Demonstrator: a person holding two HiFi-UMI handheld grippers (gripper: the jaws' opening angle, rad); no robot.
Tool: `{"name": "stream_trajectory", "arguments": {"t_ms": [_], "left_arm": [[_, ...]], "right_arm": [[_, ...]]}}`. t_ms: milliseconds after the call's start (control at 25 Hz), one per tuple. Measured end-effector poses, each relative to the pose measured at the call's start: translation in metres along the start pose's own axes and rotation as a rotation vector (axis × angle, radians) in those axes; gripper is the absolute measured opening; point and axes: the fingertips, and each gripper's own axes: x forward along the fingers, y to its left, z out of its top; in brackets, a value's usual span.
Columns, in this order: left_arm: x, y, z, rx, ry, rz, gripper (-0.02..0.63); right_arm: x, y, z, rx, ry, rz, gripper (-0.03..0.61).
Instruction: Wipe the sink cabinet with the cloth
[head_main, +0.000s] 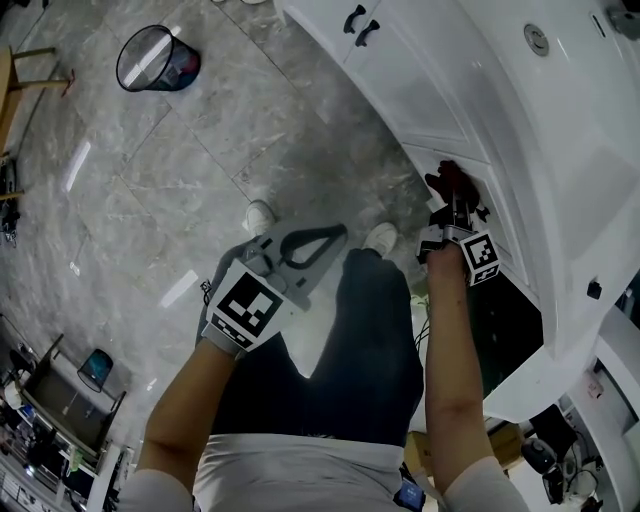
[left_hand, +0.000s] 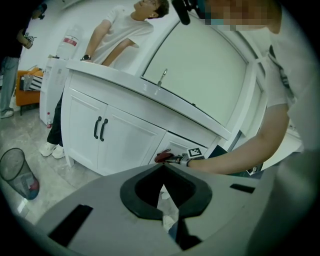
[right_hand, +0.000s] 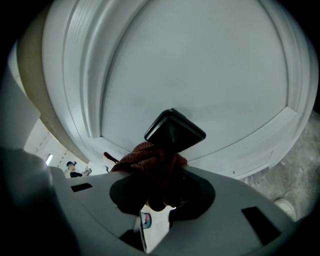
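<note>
The white sink cabinet fills the upper right of the head view. My right gripper is shut on a dark red cloth and holds it against a lower cabinet door. In the right gripper view the cloth bunches between the jaws of the right gripper, just below a black door handle on the white door panel. My left gripper hangs away from the cabinet, over the floor, shut on nothing. The left gripper view shows the cloth on the cabinet from the side.
A wire waste basket stands on the grey stone floor at the far left. Another person leans at the cabinet's far end. Two black handles sit on the far doors. A dark open compartment lies beside my right arm.
</note>
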Motion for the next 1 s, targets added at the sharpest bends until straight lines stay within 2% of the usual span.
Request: {"name": "stream_trajectory", "arguments": {"t_ms": [480,1000], "left_arm": [[0.013,-0.017,-0.008,0.014,0.027,-0.028,0.011],[0.017,-0.030,-0.006,0.021,0.032,-0.044,0.011]], "right_arm": [[-0.011,-0.015,0.006,-0.038,0.007,0.037,0.101],[-0.042,-0.042,0.022,-0.054,-0.004,-0.024,0.101]]}}
